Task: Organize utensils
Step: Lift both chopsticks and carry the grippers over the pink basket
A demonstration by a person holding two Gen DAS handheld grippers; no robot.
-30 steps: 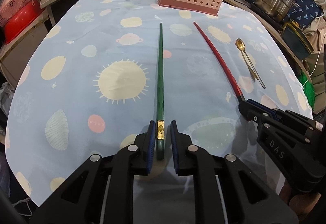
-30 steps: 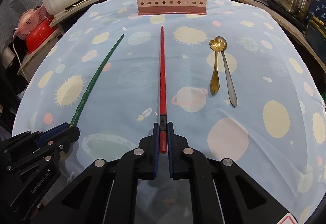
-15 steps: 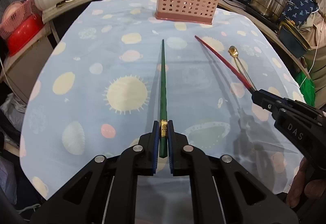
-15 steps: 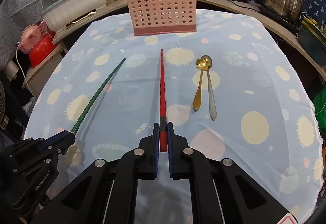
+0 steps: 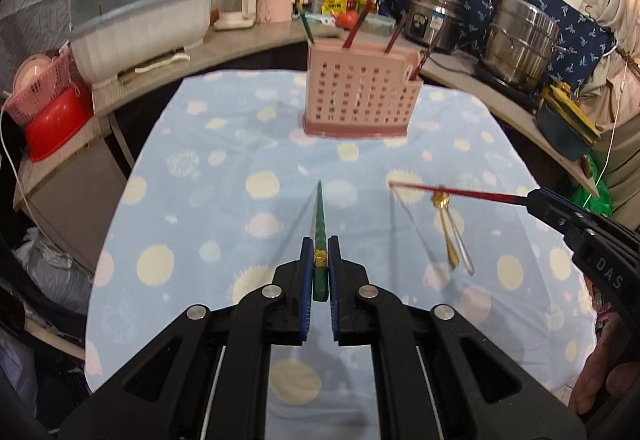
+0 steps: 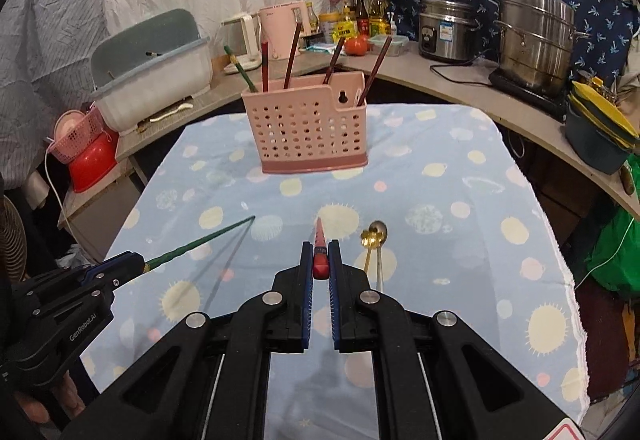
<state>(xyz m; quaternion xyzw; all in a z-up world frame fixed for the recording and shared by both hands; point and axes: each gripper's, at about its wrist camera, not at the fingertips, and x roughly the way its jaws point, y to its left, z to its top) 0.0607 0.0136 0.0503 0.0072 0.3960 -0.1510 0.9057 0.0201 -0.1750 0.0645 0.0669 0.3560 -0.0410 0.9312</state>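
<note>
My left gripper point(image 5: 319, 260) is shut on a green chopstick point(image 5: 319, 224) near its thick end, holding it in the air above the table. My right gripper point(image 6: 320, 260) is shut on a red chopstick point(image 6: 320, 242), also lifted off the cloth. Each view shows the other gripper at its side: the right gripper point(image 5: 538, 200) with the red chopstick point(image 5: 460, 192), the left gripper point(image 6: 132, 266) with the green chopstick point(image 6: 200, 240). A pink perforated utensil holder point(image 5: 360, 98) point(image 6: 310, 130) stands at the far end of the table with several chopsticks upright in it. A gold spoon point(image 6: 369, 252) and a silver spoon point(image 6: 378, 240) lie side by side on the cloth.
The table carries a blue cloth point(image 6: 460, 240) with suns and planets. Behind it runs a counter with a dish rack point(image 6: 156, 80), a pink kettle point(image 6: 280, 24), bottles, a rice cooker point(image 6: 446, 30) and a steel steamer pot point(image 6: 534, 36). Red and pink basins point(image 6: 86, 156) sit left.
Both grippers have risen from the table, each lifting its chopstick off the cloth. The left jaws closed fully on the green chopstick. The holder and counter now sit lower in view.
</note>
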